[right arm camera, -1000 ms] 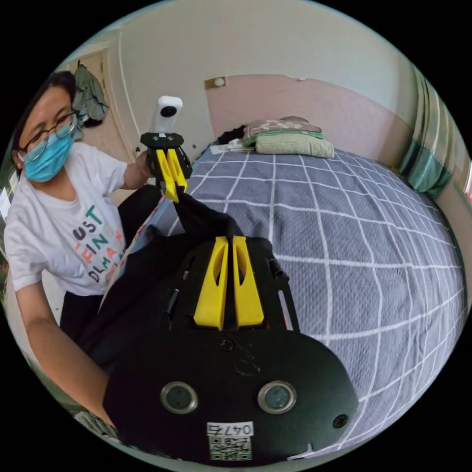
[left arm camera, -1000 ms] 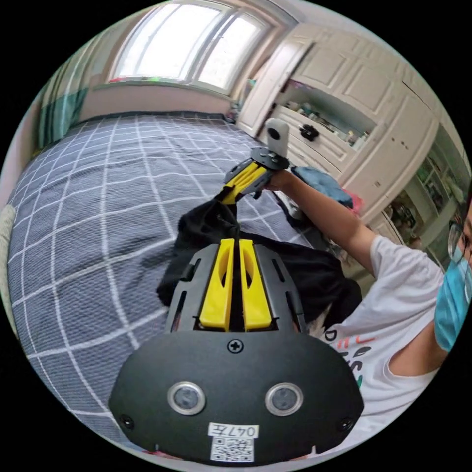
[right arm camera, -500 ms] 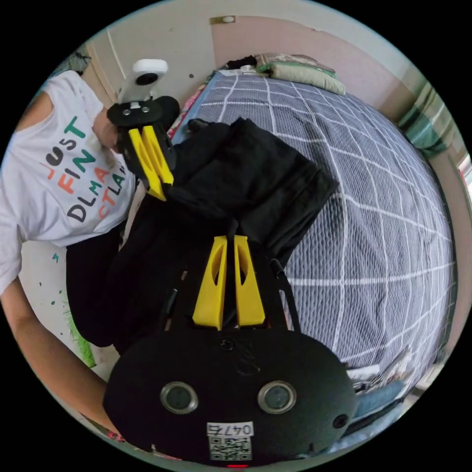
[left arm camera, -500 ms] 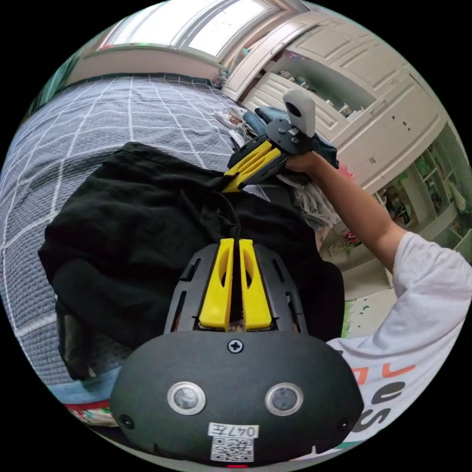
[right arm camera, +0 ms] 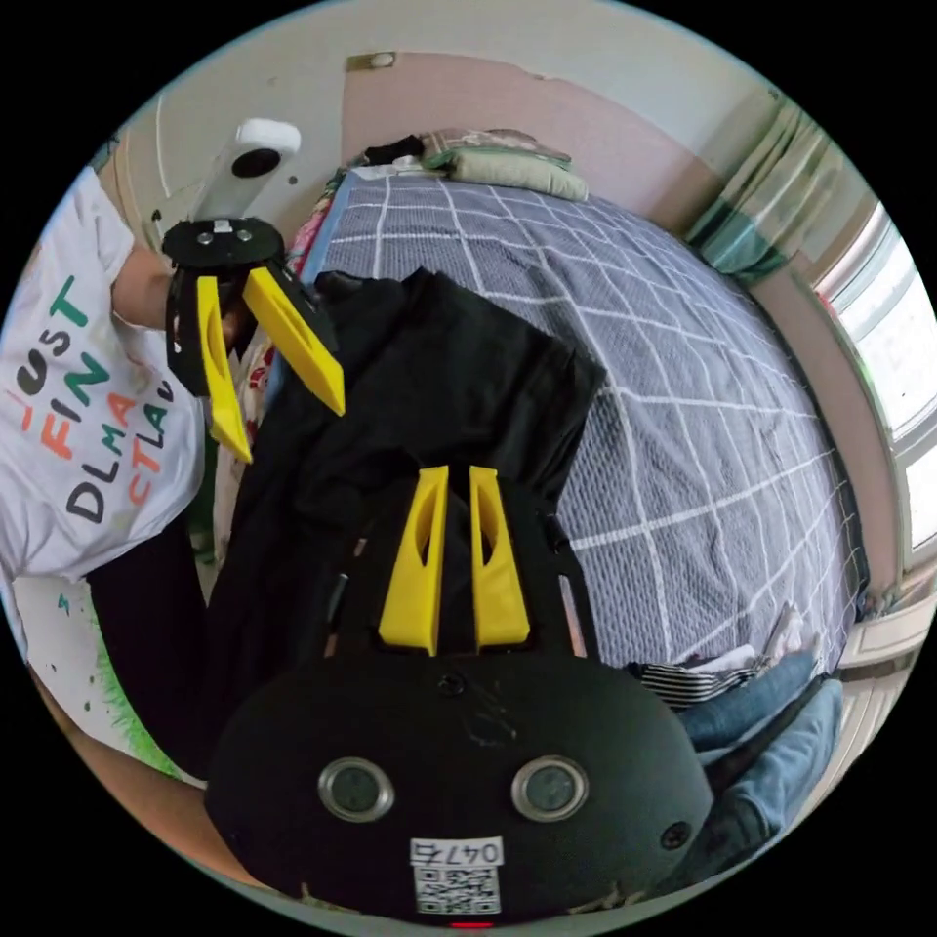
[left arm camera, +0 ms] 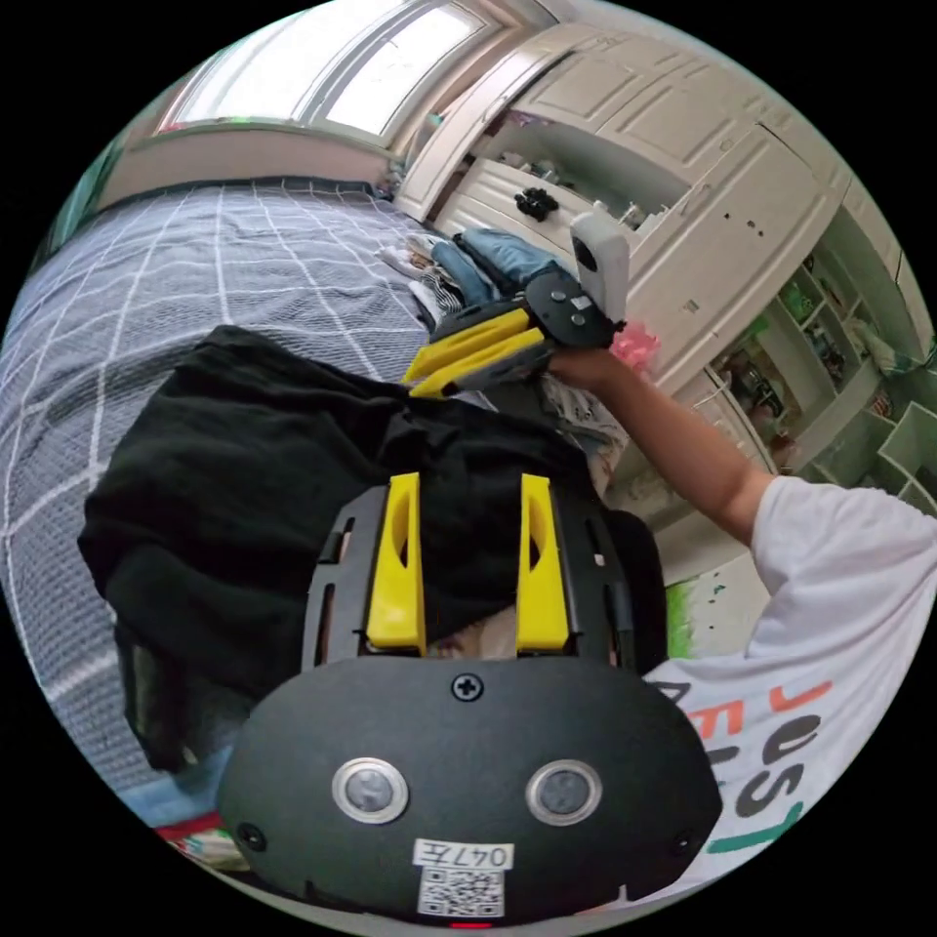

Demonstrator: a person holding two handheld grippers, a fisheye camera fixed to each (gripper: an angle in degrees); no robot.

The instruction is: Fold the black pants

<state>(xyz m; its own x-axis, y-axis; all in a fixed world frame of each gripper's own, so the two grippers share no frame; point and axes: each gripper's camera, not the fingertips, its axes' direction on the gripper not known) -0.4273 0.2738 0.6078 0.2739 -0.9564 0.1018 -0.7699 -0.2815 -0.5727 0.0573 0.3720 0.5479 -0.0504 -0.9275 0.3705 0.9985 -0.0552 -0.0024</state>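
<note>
My left gripper point(left arm camera: 459, 483) has its yellow jaws spread wide over the black pants point(left arm camera: 244, 488), gripping nothing. My right gripper point(right arm camera: 457, 478) has jaws nearly together; whether cloth sits between them I cannot tell. The pants lie in a loose heap at the near edge of the bed point(right arm camera: 703, 410), from 9 o'clock to centre in the left gripper view, part of them hanging over the side toward the person.

My worry: the overhanging weight could drag the heap off the edge, and the doubled, rumpled layers may trap a crooked fold if I pinch blind.

The fabric is matte, soft and thick-draping, edges rounded. The grey bedcover is nubbly with a white grid. Folded jeans point(right arm camera: 771, 717) sit at 4 o'clock in the right gripper view.
</note>
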